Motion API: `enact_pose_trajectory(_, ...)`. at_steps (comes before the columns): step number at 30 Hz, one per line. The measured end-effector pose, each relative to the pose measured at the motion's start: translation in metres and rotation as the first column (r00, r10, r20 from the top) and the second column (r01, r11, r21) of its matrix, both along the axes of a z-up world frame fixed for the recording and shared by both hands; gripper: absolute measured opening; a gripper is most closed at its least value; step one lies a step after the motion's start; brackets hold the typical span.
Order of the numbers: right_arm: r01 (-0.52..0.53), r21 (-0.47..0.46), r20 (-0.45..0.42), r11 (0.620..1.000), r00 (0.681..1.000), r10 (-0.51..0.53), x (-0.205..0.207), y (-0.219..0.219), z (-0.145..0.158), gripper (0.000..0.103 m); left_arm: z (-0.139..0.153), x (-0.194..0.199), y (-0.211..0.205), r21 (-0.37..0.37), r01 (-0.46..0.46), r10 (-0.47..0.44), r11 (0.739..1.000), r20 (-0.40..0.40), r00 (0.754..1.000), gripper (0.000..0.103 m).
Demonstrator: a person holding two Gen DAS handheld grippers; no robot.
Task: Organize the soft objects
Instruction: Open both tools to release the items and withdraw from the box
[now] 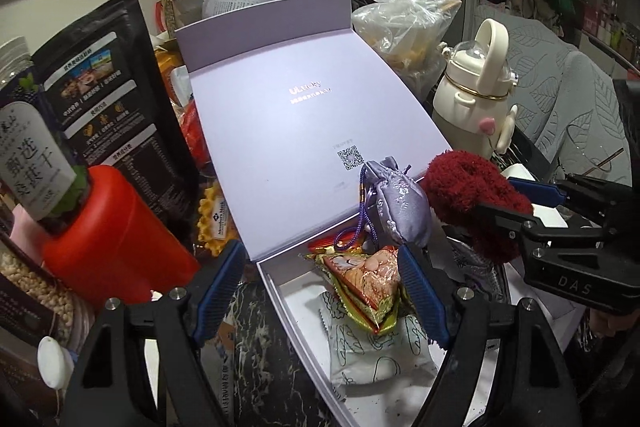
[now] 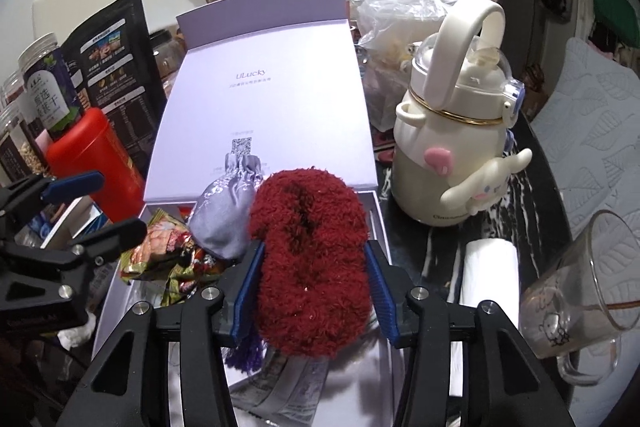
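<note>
A fuzzy dark-red sock hangs over the right part of an open lavender box, and my right gripper is shut on it with both blue pads against its sides. The left wrist view shows that same gripper coming in from the right with the red sock. A lavender satin drawstring pouch leans at the back of the box by the raised lid. Foil snack packets and a white packet lie inside. My left gripper hovers open above them, holding nothing.
A red canister and a black food bag crowd the box's left side. A cream bottle with a handle, a white roll and a glass mug stand to its right. A plastic bag sits behind.
</note>
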State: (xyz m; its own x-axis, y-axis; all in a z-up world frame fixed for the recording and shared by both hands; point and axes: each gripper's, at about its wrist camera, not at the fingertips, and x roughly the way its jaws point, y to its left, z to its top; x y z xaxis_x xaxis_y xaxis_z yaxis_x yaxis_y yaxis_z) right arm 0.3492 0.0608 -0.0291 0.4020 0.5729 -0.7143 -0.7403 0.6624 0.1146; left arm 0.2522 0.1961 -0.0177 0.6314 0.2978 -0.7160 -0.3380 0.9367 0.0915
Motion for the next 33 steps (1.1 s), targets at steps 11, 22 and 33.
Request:
enact_pose_trajectory(11,0.019,0.011,0.034,1.000,0.999,-0.019,-0.030,-0.015,0.030,0.069,0.032,-0.027,-0.013,0.005,0.004,-0.005,1.000,0.064,0.998,0.079)
enact_pose_trajectory(22,0.057,0.056,0.135,0.997,0.989,-0.064,-0.066,-0.038,0.086,0.069,0.078,-0.058,-0.030,0.023,0.038,-0.042,0.999,0.152,0.987,0.079)
enact_pose_trajectory(33,0.120,0.145,0.263,0.982,0.952,-0.156,-0.124,-0.073,0.142,0.079,0.117,-0.099,-0.051,0.104,0.035,-0.061,0.994,0.257,0.964,0.102)
